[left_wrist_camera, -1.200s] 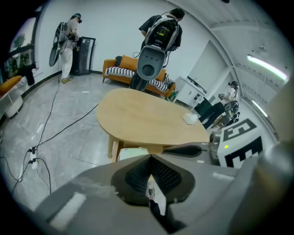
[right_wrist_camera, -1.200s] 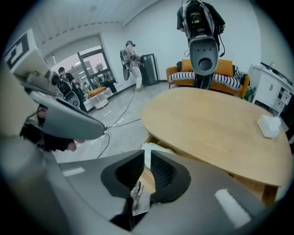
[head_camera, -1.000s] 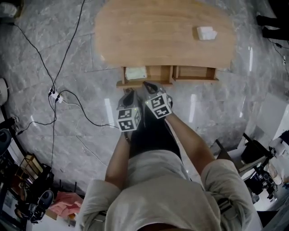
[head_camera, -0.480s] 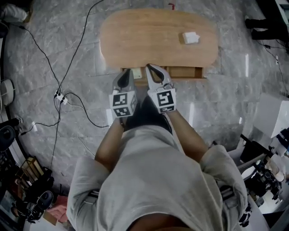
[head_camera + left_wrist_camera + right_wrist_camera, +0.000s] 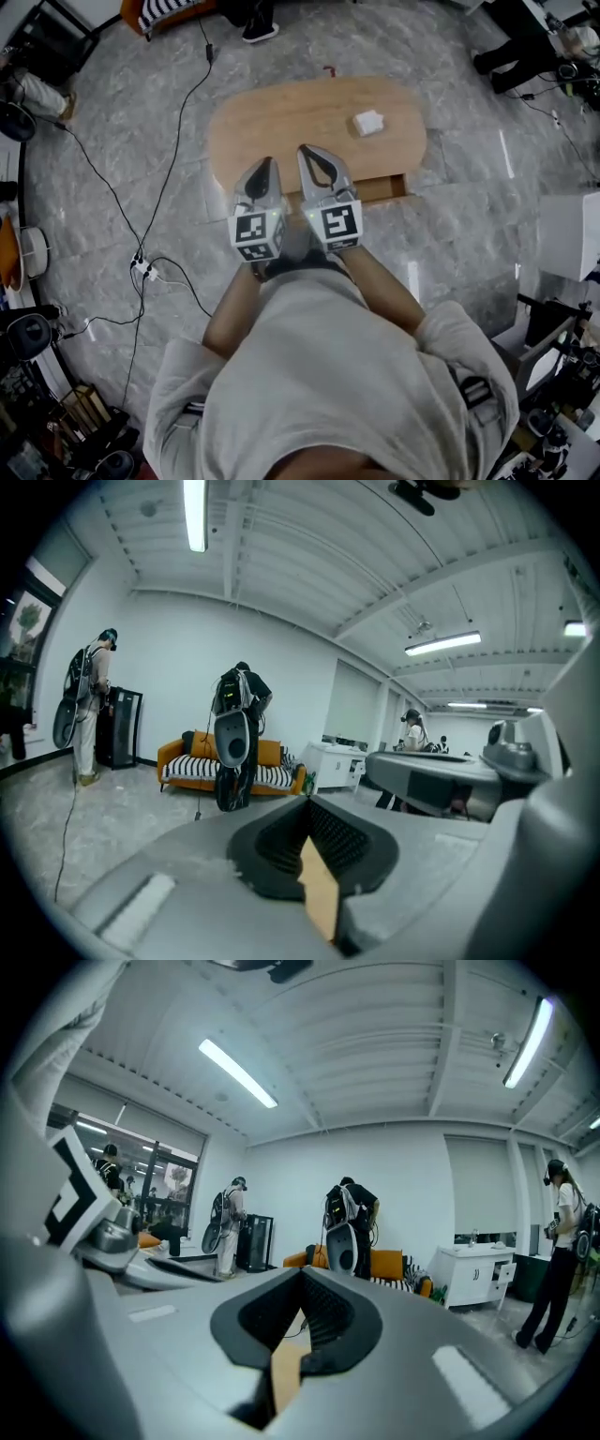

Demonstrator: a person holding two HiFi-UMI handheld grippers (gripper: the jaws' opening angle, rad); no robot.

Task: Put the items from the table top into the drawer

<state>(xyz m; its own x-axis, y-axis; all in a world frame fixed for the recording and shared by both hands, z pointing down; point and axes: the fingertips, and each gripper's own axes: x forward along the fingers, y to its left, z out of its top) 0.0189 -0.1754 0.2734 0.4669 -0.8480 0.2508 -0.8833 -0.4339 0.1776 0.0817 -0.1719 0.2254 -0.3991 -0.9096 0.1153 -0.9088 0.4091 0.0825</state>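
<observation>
Toward the left of the head view, the left gripper (image 5: 263, 169) is held out about level over the near edge of the desk (image 5: 281, 112). Its own view shows the jaws clenched together with nothing between them, looking out across the room rather than down at the work. Just beside it, the right gripper (image 5: 314, 156) hangs the same way, also closed and empty.

Further right, a small white item (image 5: 368, 122) lies on the right half of the desk, well apart from both grippers. It appears to be the only thing left on top. Below it, the drawer (image 5: 386, 190) stands pulled out from the near edge.

The step in hand is probably the reach for that white item, and the right gripper is the nearer one. To do it well, I would tip that gripper downward first so its camera finds the item. I would spread the jaws before coming down and settle them on either side of the item, not on top of it. The left gripper should stay clear of the drawer's mouth.

The item looks nearly square from here. If it has a long side, it seems to run from lower left to upper right, but it is too small to be sure. Gripping across the narrower way would suit.
</observation>
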